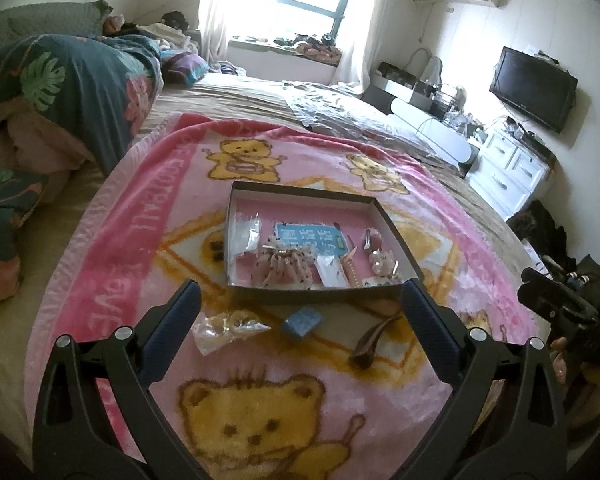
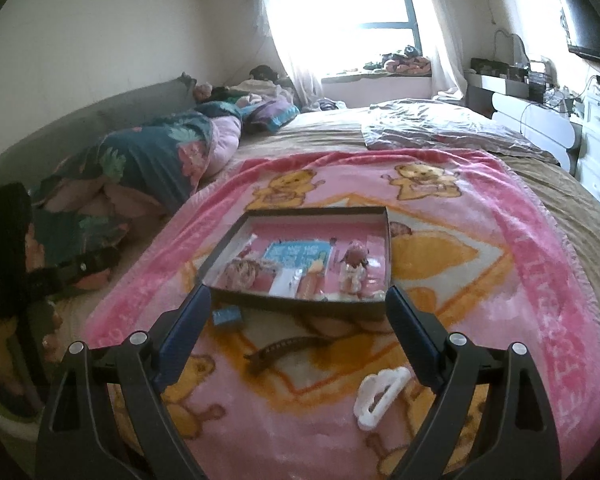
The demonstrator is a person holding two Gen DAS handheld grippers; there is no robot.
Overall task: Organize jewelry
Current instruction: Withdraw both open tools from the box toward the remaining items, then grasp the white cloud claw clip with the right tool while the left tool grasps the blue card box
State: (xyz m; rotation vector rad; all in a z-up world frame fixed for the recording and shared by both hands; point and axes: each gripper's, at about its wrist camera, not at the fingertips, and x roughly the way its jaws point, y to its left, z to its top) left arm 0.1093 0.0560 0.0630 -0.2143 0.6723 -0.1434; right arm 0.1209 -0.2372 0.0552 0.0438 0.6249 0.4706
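Bed (image 1: 260,100) under pink bear blanket (image 1: 140,240), rumpled leaf-print duvet (image 1: 80,76), crinkled silver sheet (image 1: 340,108)

A blanket (image 1: 148,240) lies spread on the bed (image 1: 236,96), and a shallow box (image 1: 236,236) sits on it at the centre, holding small packets and hair ornaments. On the blanket at the box's six o'clock lie a plastic bag (image 1: 224,330), a small block (image 1: 302,320) and a curved hair clip (image 1: 370,344), left to right. In the right wrist view a claw clip (image 2: 378,398) lies at the hair clip's four o'clock.
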